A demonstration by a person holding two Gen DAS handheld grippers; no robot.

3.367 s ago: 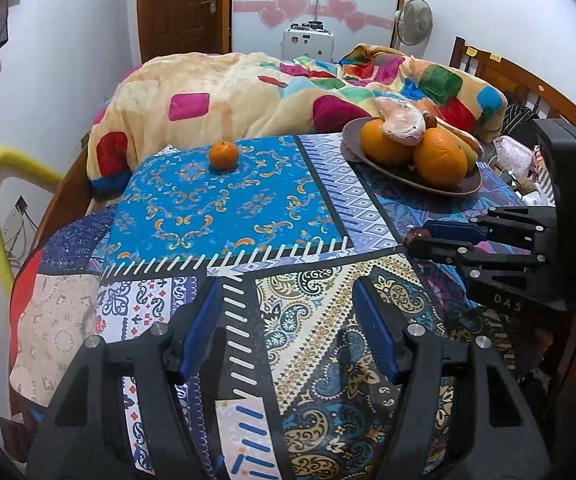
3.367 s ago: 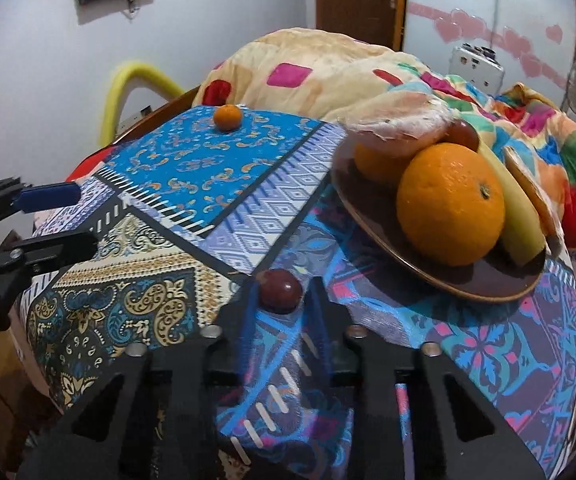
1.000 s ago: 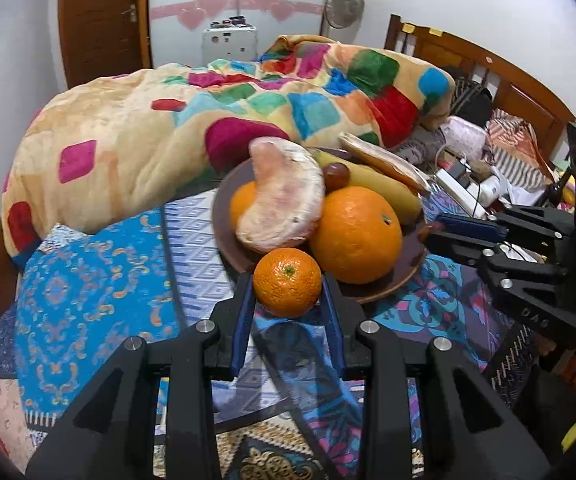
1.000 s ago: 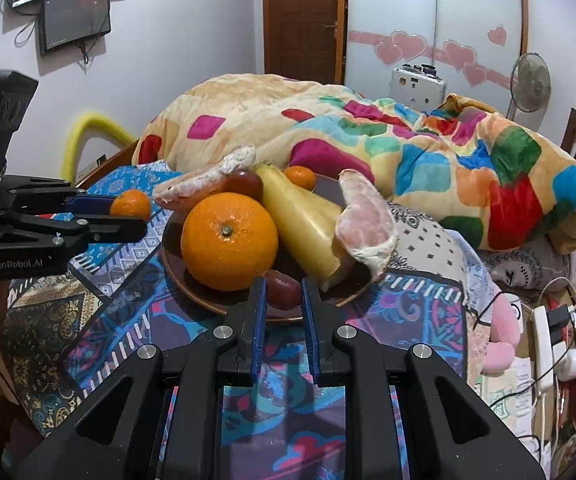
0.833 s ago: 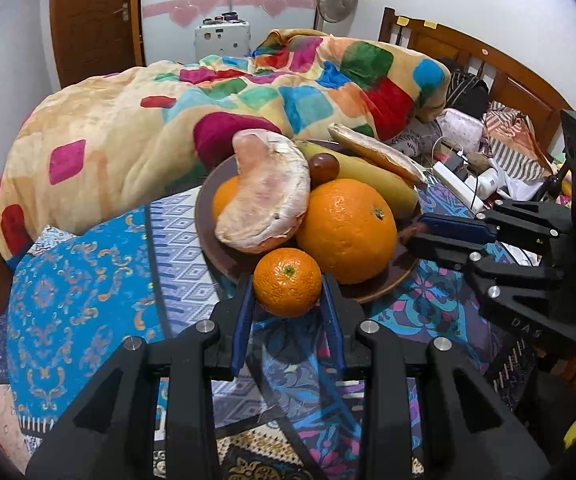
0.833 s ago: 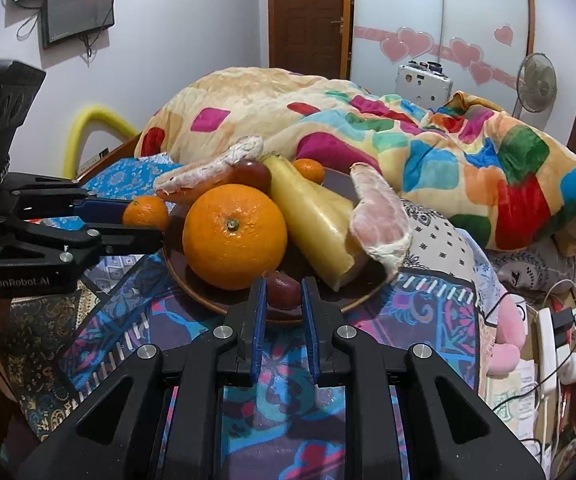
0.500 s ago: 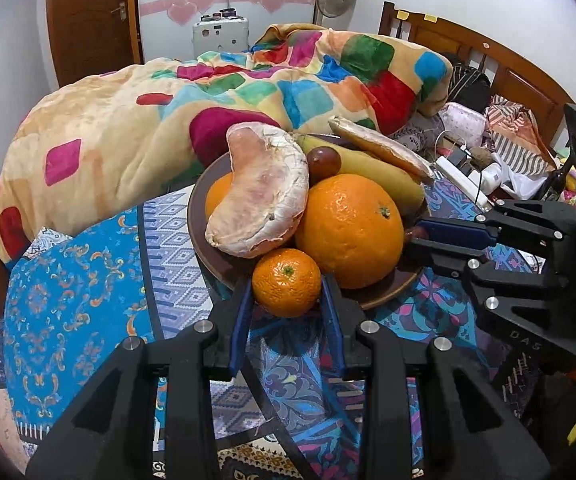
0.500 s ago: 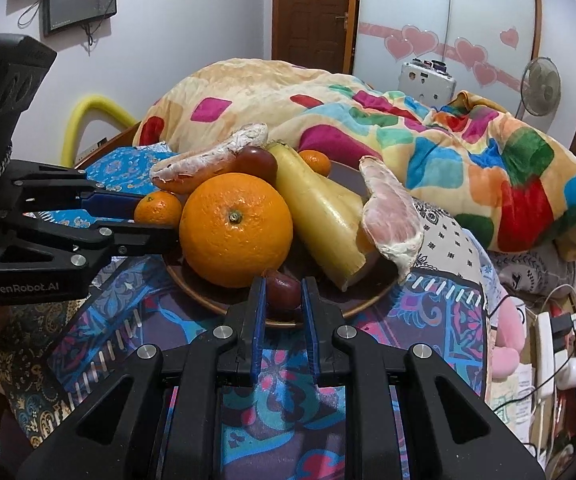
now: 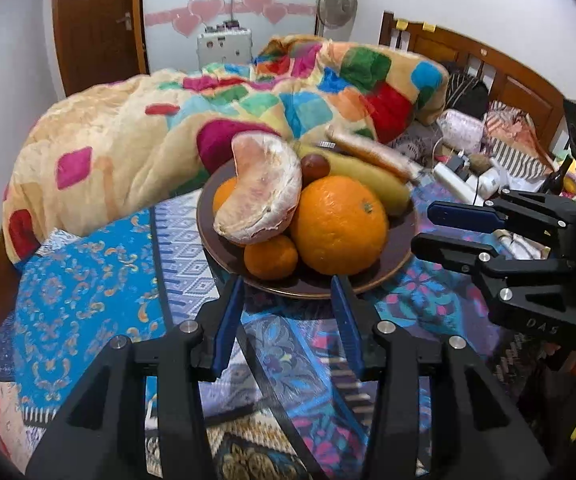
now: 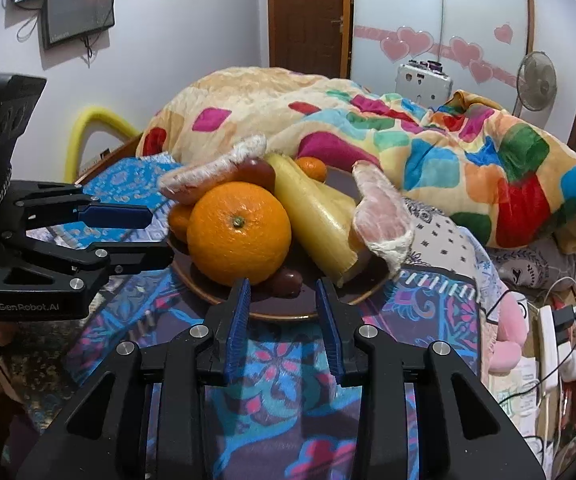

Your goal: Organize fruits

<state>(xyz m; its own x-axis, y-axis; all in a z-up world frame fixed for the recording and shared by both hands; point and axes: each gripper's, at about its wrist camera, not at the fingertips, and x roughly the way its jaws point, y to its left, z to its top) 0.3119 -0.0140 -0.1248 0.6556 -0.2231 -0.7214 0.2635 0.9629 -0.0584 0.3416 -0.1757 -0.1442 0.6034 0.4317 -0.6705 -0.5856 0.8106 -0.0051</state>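
A brown plate on the patterned table holds a large orange, a pomelo piece, a banana and a small tangerine at its near edge. My left gripper is open just in front of the tangerine, empty. In the right wrist view the plate holds the large orange and a small dark red fruit near the rim. My right gripper is open around that side of the plate, not touching the red fruit.
A colourful quilt is piled behind the plate. The patchwork tablecloth covers the table. Cables, a power strip and clutter lie to the right. A wooden bed frame stands at the back right.
Both grippers opened. The tangerine left my left gripper and the dark red fruit left my right gripper; both now rest on the plate.
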